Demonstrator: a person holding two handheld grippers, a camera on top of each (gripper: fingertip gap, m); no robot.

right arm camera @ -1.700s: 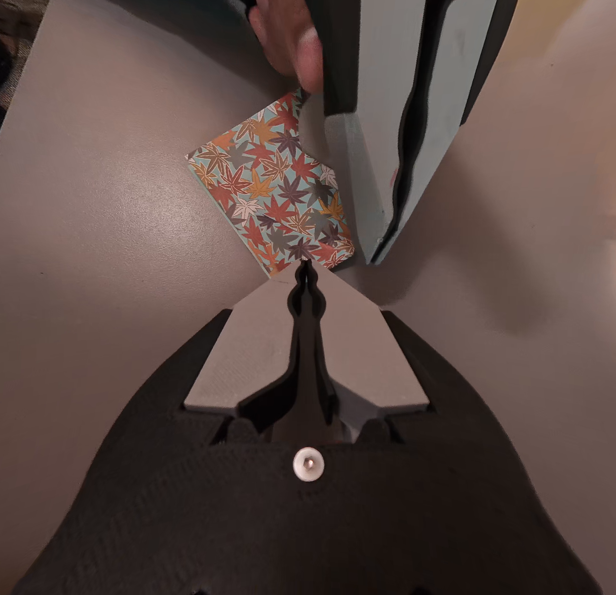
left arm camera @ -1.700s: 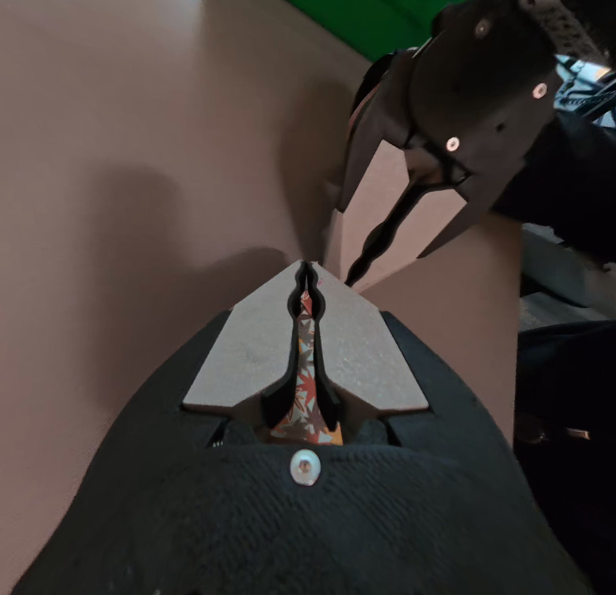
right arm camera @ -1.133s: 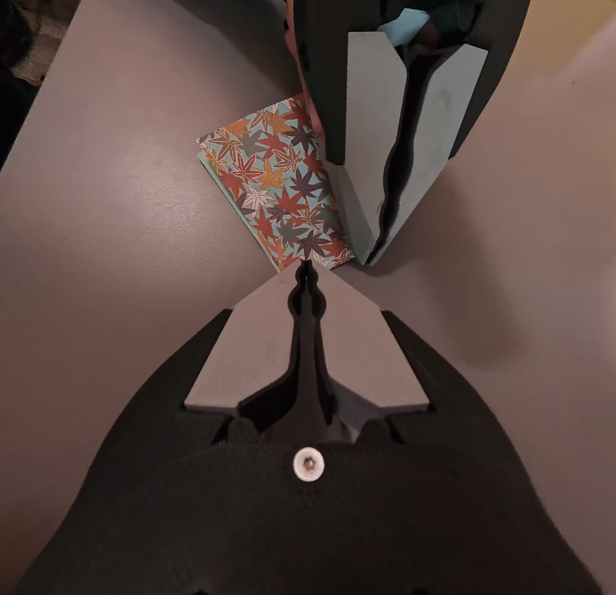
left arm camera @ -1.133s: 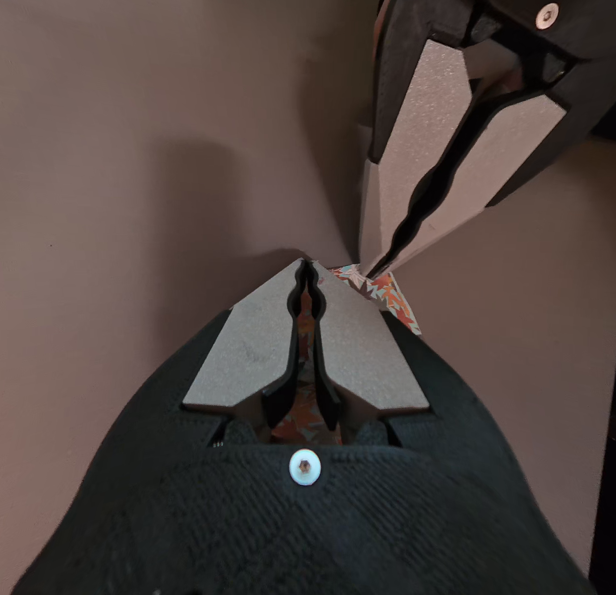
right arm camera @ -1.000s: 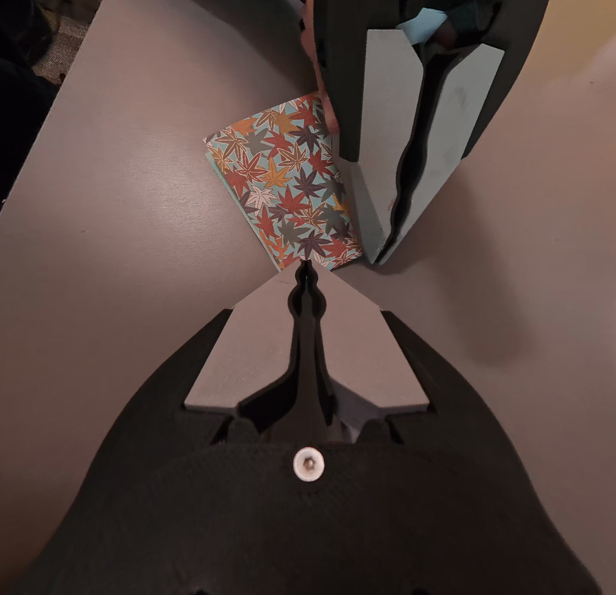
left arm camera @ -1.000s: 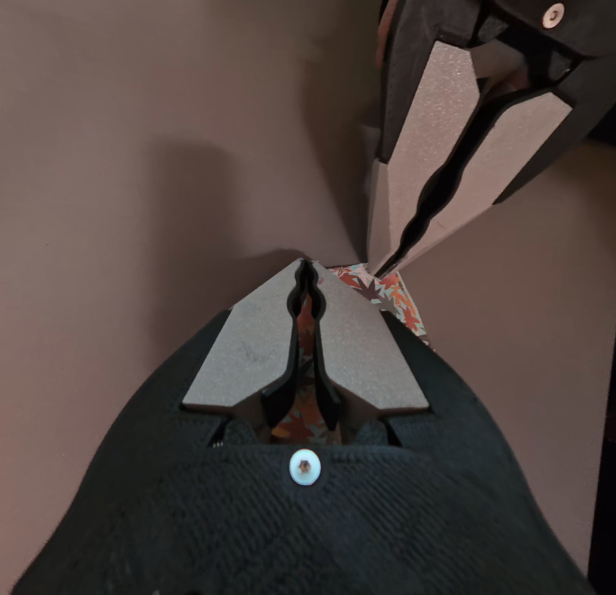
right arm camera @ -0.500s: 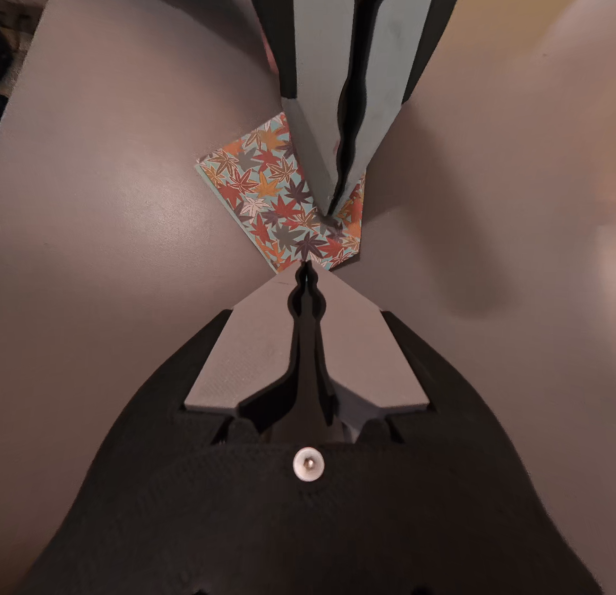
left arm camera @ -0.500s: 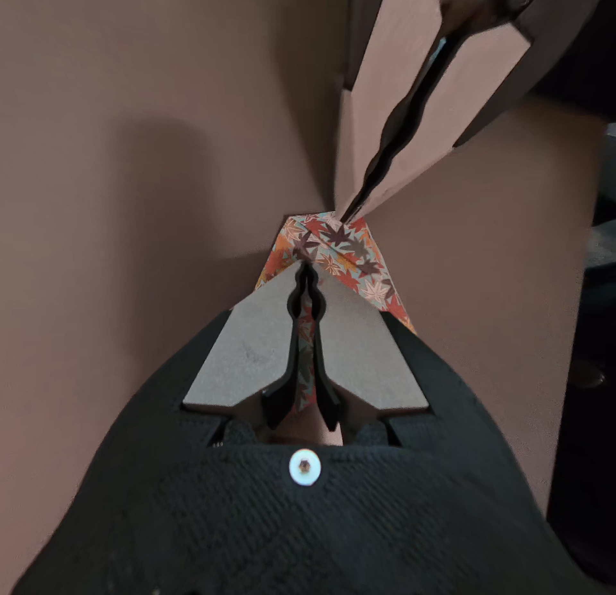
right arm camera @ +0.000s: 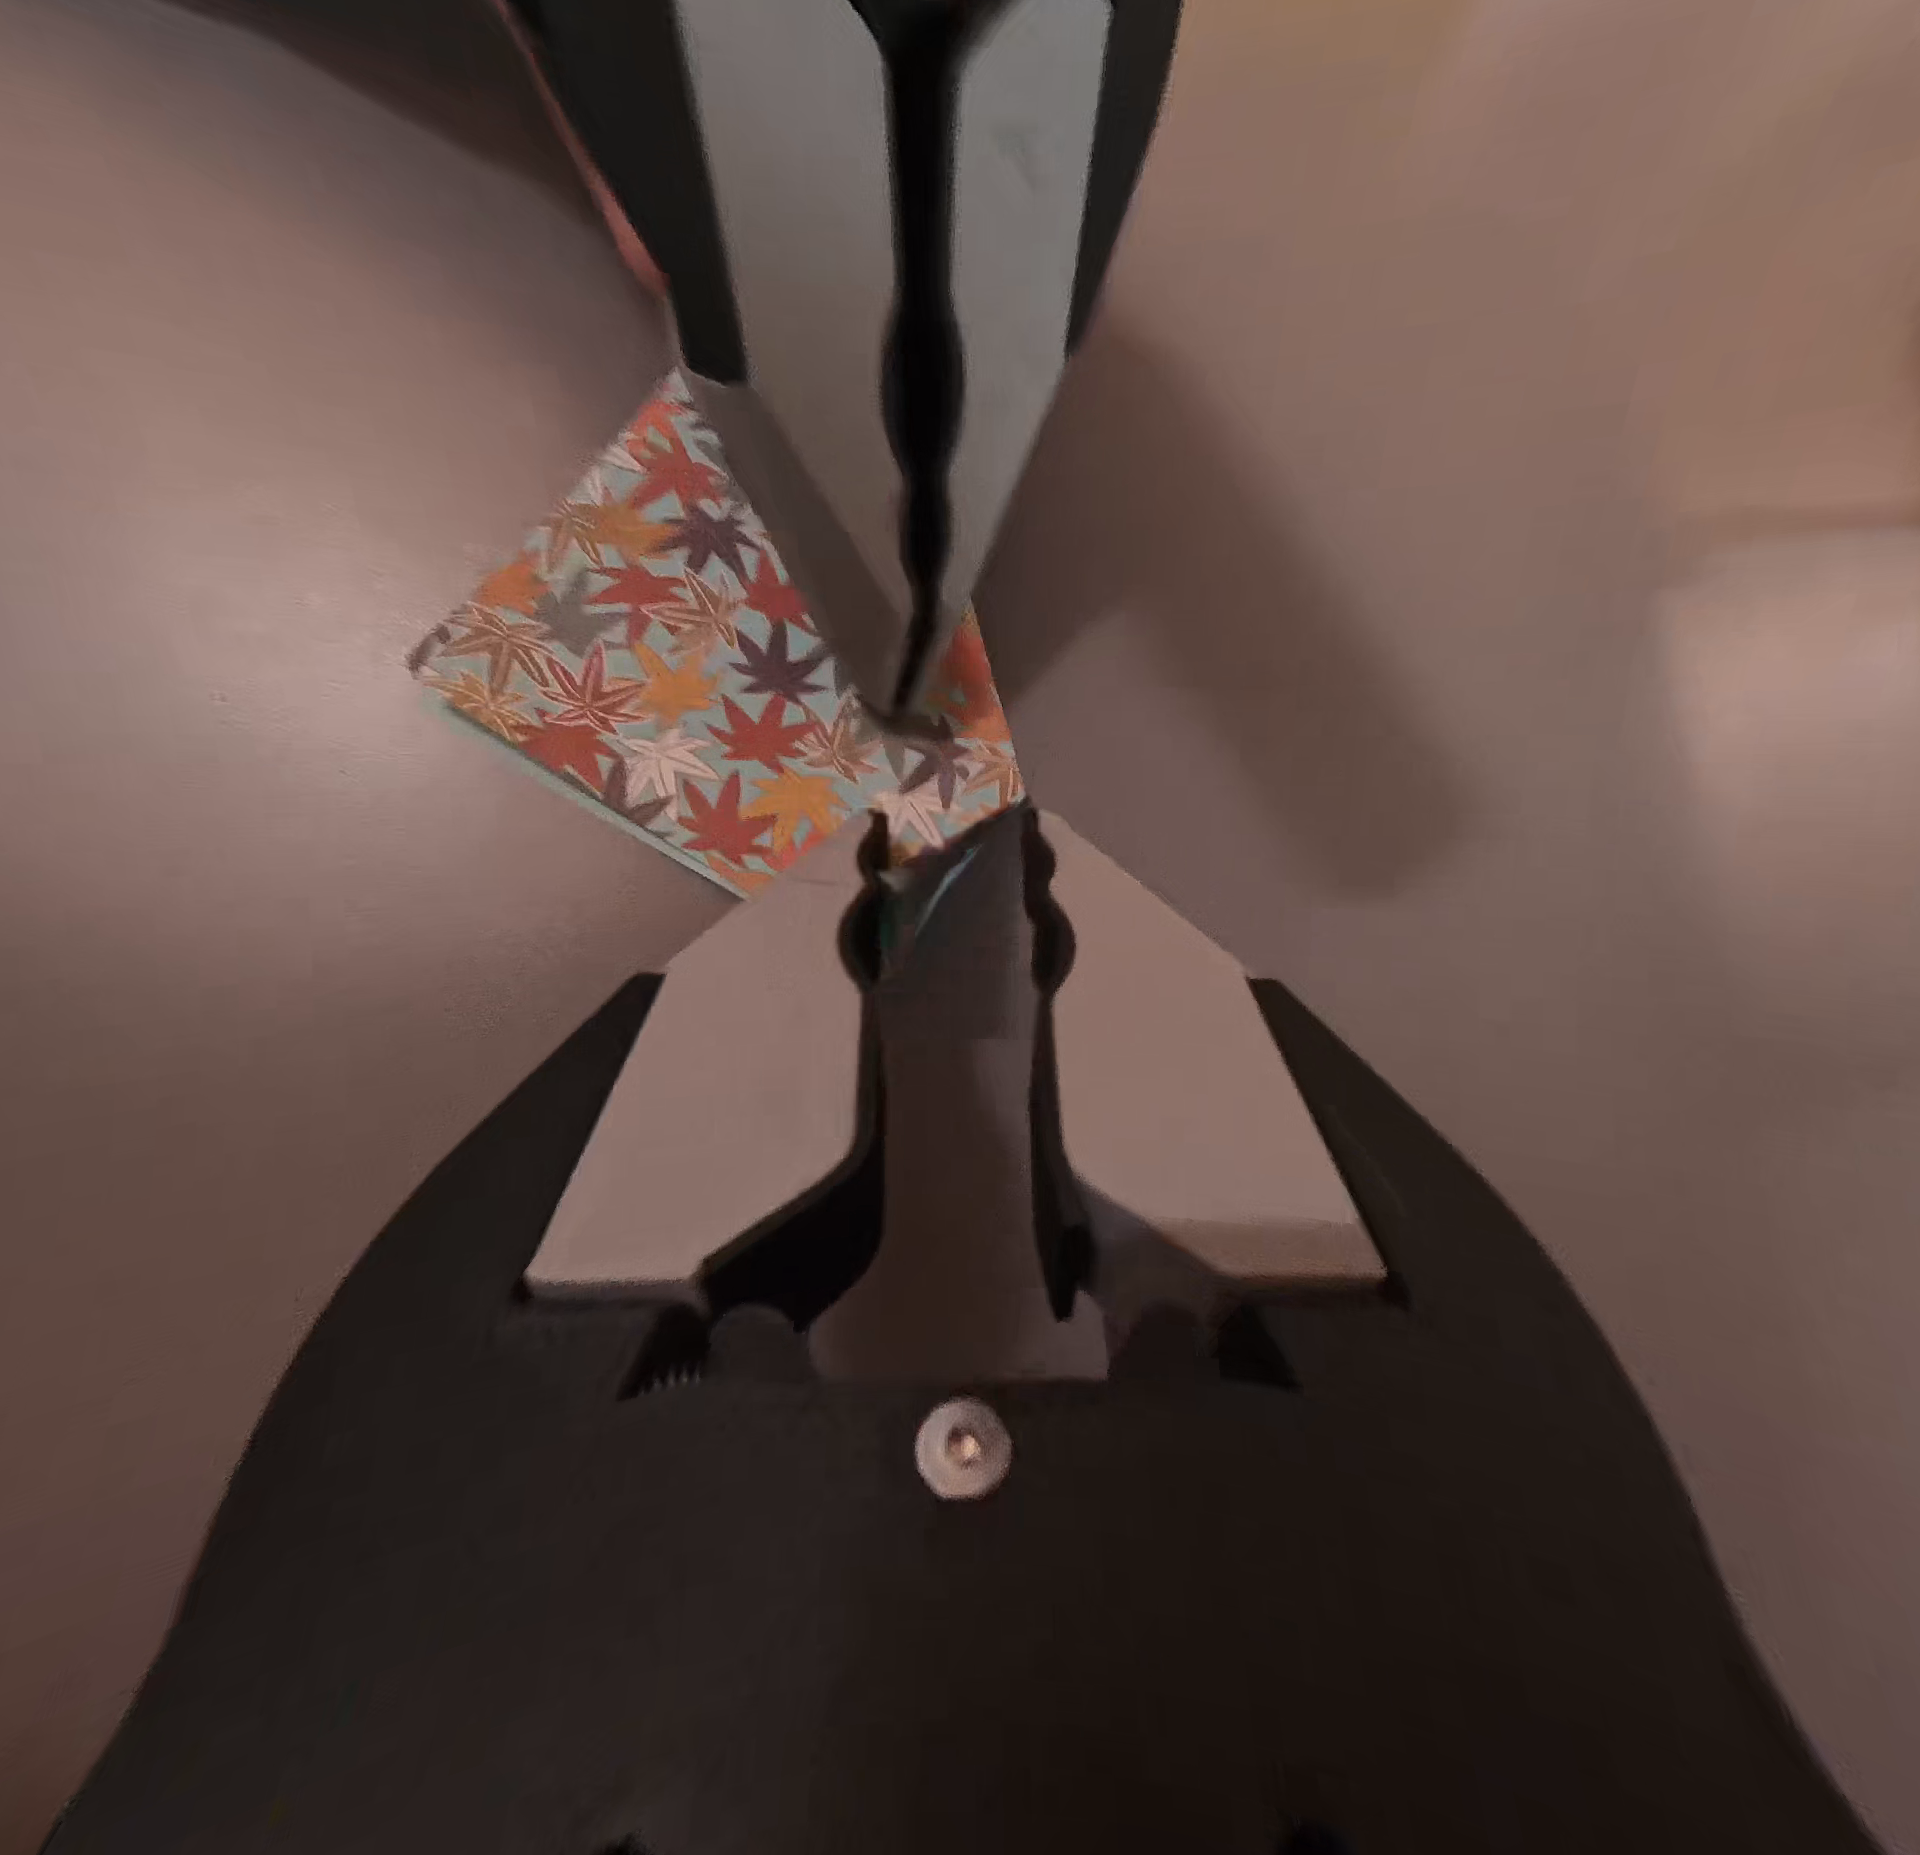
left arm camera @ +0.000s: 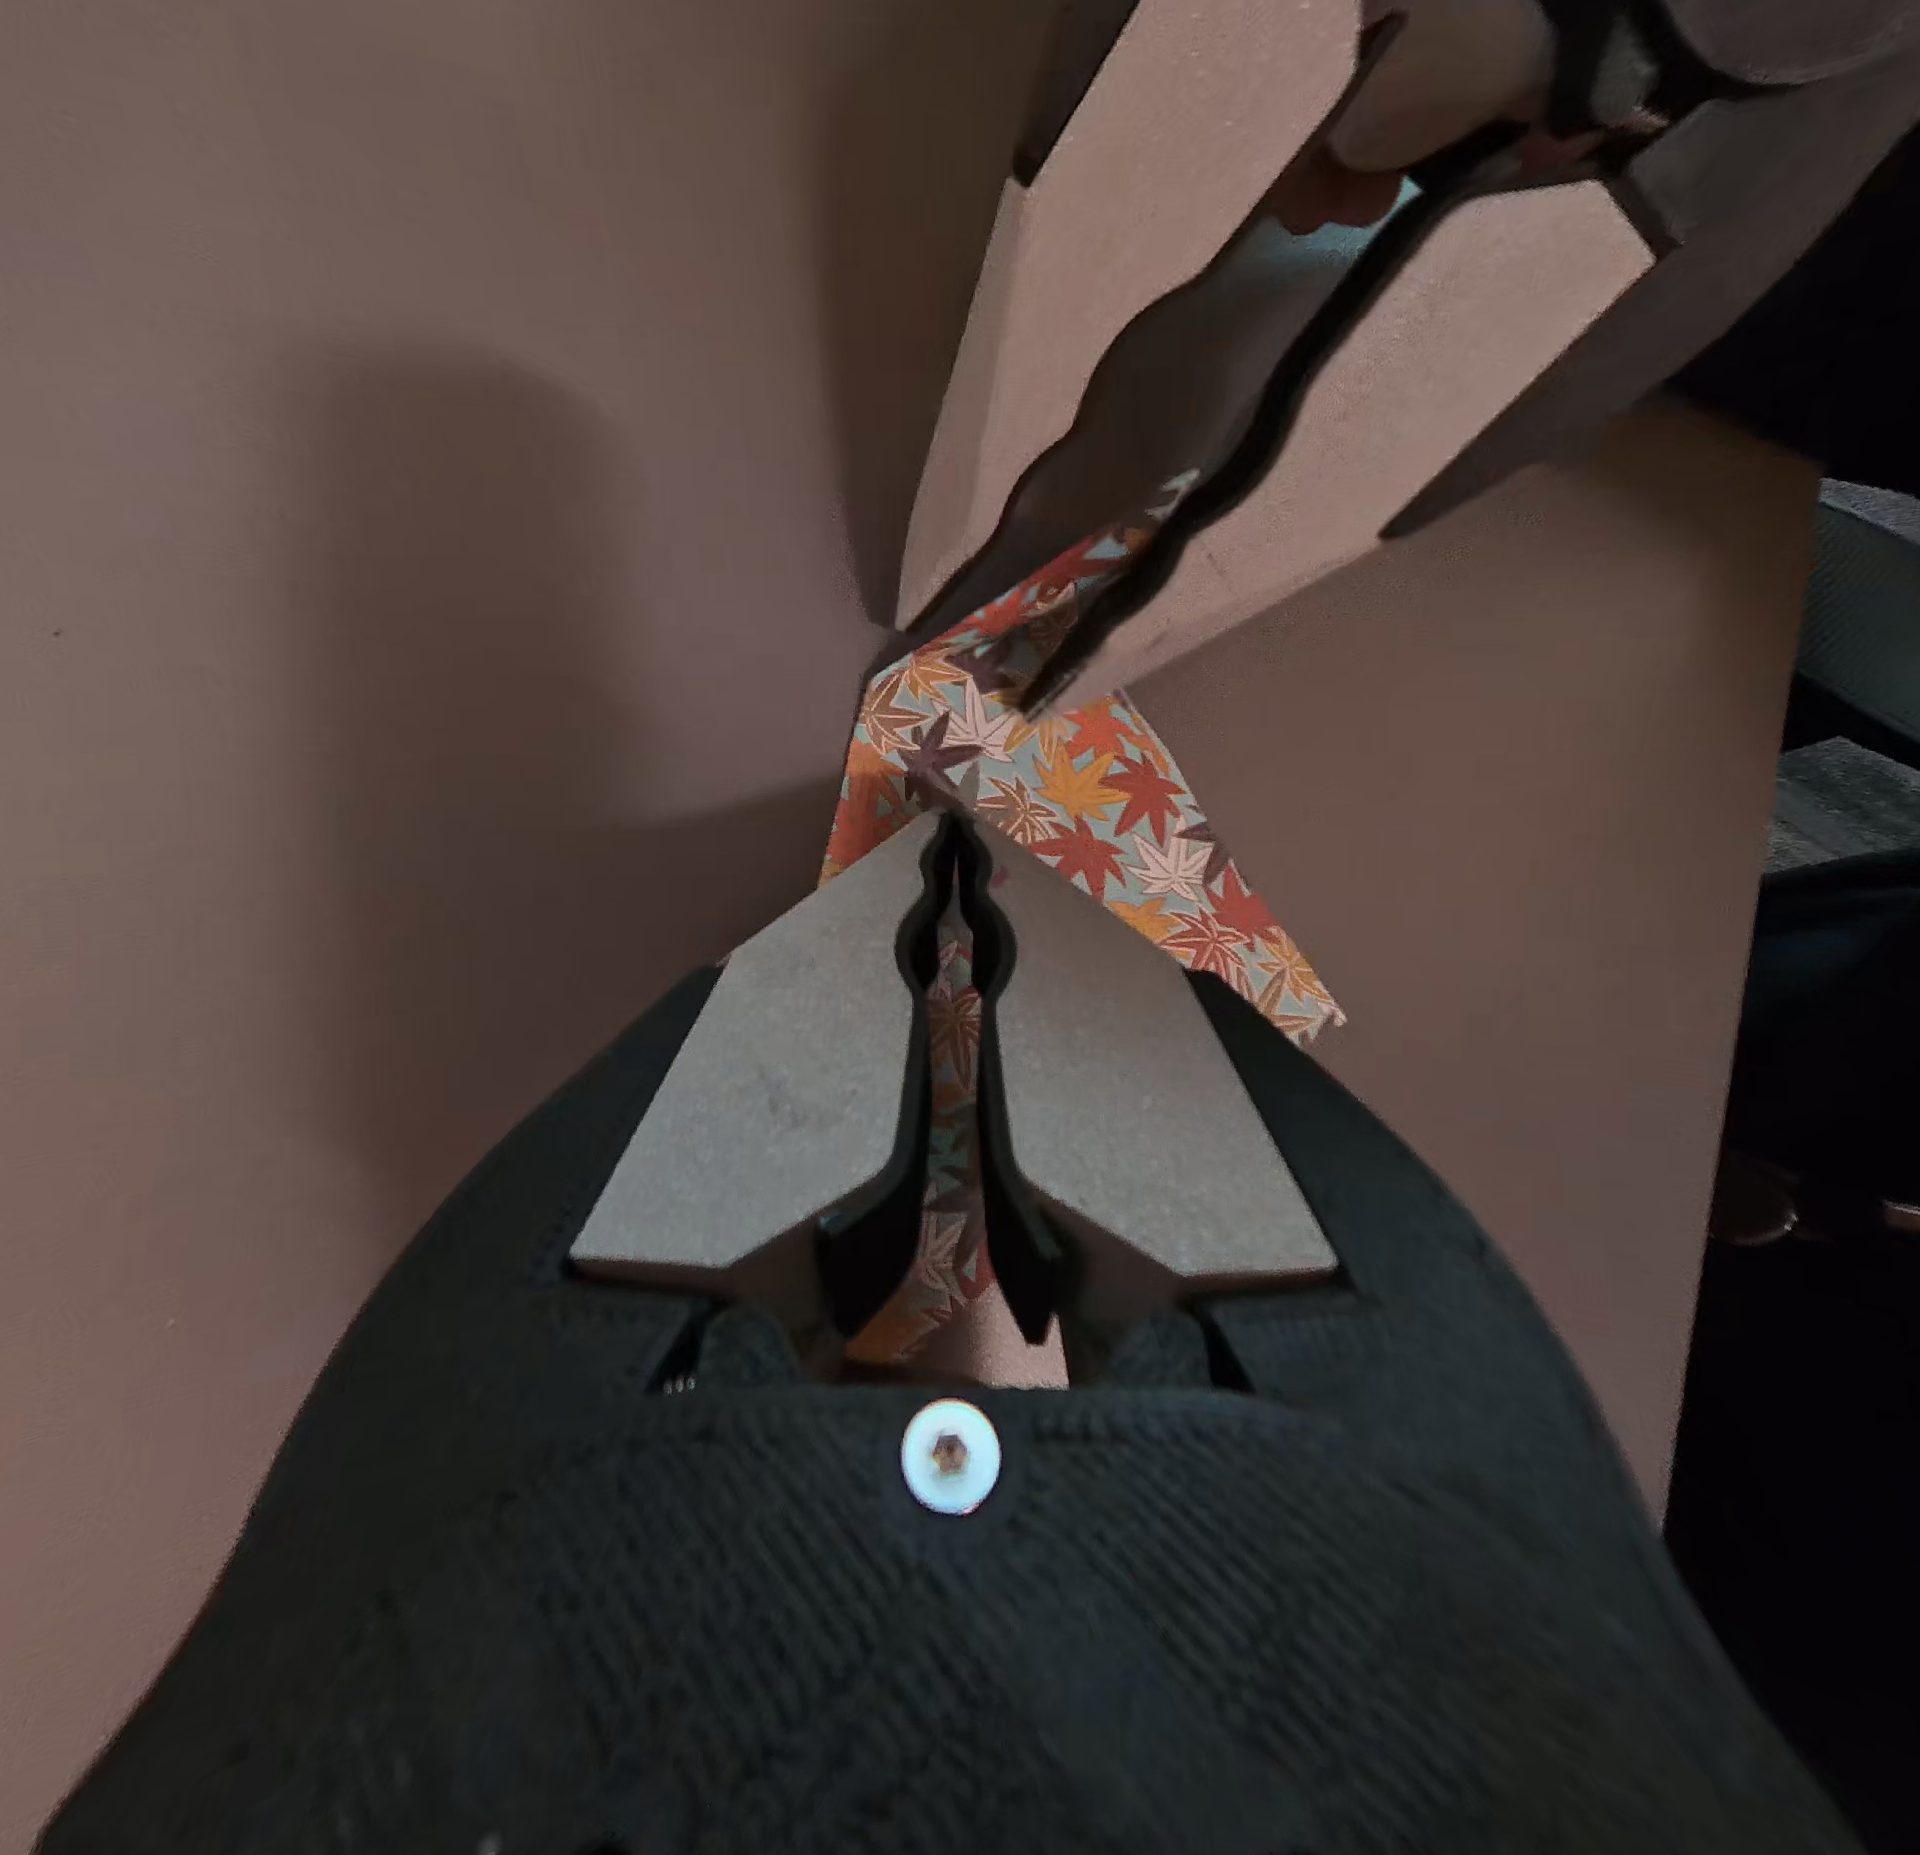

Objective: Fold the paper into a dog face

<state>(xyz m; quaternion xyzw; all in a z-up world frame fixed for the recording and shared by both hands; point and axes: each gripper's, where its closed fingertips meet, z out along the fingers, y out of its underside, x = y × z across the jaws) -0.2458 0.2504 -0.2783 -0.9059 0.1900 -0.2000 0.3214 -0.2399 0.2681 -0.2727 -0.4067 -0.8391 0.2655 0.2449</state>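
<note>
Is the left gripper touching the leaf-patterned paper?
Touching. The left wrist view shows the left gripper shut on the paper, which runs between its closed fingers.

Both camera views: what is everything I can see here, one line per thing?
Paper: one, teal with red, orange and purple leaf print, folded, lying on the table between the two tools.
Table: one, plain grey-brown, under everything.
Dark objects: unclear, past the table's far edge in the left wrist view.
Left hand-held gripper: one, black with grey fingers, shut on the paper, which shows through the slit between its fingers.
Right hand-held gripper: one, black with grey fingers, parted, at the paper's near corner.
</note>
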